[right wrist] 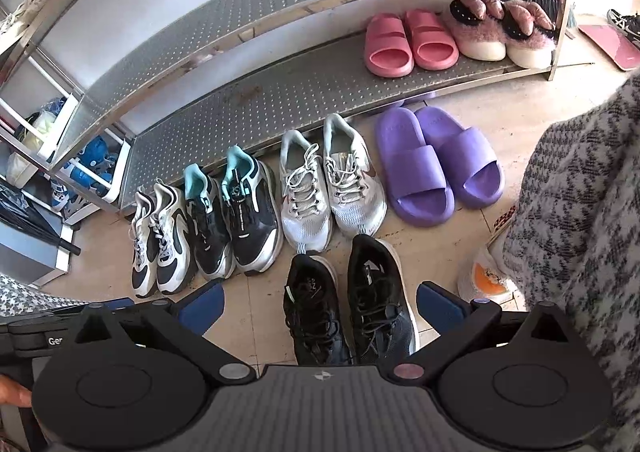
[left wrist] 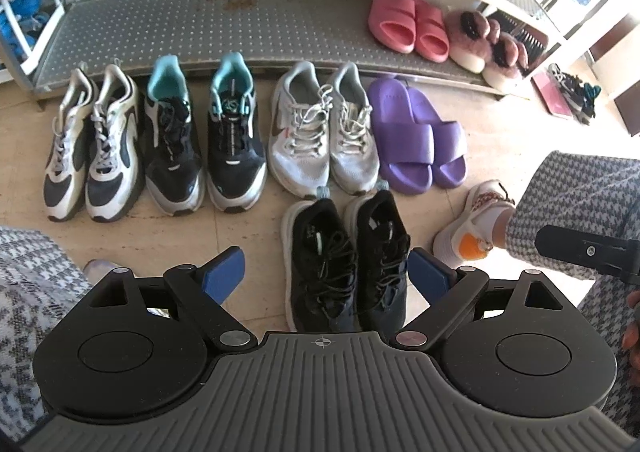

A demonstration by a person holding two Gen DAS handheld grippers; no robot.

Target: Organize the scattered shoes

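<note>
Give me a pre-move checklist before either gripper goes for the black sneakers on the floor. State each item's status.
1. Left gripper open and holding nothing: ok.
2. Right gripper open and holding nothing: ok.
3. Black sneakers side by side, upright, between the right gripper's fingers: ok.
4. Free room on the lower shelf left of the pink slippers: ok.
5. Floor row in pairs, from the white and navy sneakers to the purple slippers: ok.
6. Person's foot clear of the black sneakers: not ok, it stands close beside them.
</note>
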